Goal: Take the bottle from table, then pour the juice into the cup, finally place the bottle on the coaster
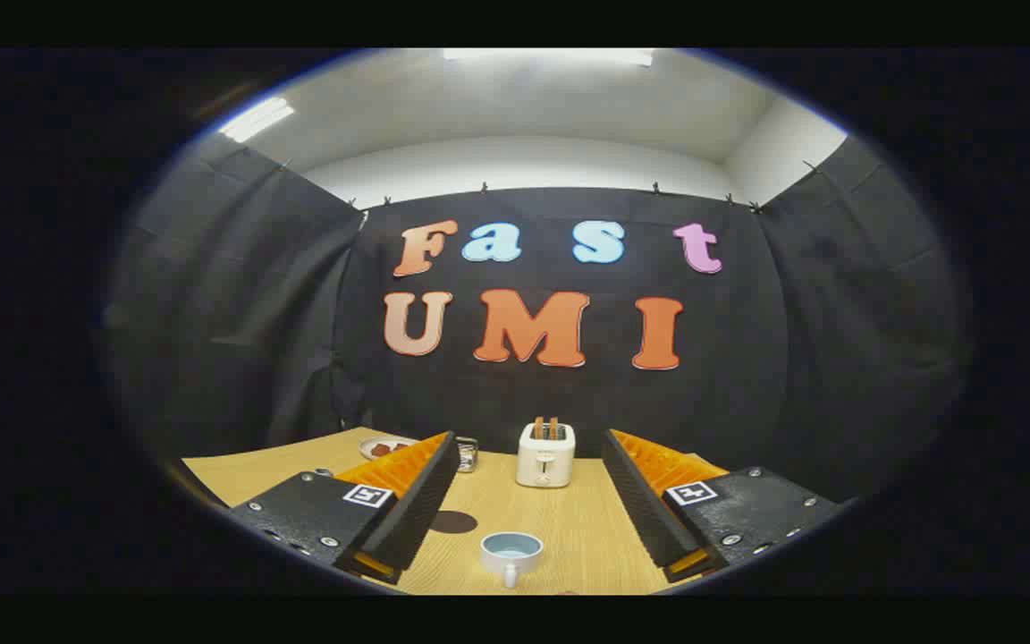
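Two fingers: both are showing nearest, spread wide apart, gripping nothing, with bare table lying between them
Gripper (530, 483): it is hovering above the table with its jaws standing wide and nothing pressing on either one
Markers: one small square tag is sitting on the body behind each finger
Cup (511, 553): a white cup with a pale blue inside is standing upright on the table between the fingers, close in, its handle pointing toward the camera
Coaster (453, 521): a dark round coaster is lying flat just beside the left finger, a little beyond the cup and apart from it
Table (569, 528): light wood grain is running away toward the booth wall
Toaster (545, 454): a white toaster is standing farther off, between the fingertips, with two brownish slices sticking up from its slots
Shiny object (468, 454): something small and metallic is sitting left of the toaster, too small to tell what
Plate (383, 446): a small plate with reddish pieces is lying at the far left, partly hidden behind the left finger
Bottle: I cannot tell where it is
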The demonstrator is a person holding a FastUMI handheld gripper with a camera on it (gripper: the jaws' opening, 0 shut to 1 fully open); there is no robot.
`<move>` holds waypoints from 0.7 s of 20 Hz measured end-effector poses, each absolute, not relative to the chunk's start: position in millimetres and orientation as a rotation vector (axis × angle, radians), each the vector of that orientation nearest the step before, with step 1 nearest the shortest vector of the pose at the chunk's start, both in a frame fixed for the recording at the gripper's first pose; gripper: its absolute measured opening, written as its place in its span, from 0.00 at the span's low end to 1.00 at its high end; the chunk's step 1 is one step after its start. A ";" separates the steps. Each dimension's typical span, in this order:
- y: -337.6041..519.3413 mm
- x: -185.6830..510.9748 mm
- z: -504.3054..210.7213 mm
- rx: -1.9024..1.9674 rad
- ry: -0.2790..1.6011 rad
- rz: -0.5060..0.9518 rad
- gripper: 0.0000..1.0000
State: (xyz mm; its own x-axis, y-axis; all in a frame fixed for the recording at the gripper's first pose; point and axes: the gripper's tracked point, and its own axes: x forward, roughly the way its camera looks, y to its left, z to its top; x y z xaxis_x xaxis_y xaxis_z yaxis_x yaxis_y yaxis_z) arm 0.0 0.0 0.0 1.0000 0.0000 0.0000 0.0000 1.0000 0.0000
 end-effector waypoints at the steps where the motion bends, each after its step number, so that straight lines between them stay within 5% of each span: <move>1: 0.9 -1.4 2.5 -0.013 -0.011 -0.003 0.95; 14: 3.5 -18.8 17.2 0.041 -0.049 0.011 0.95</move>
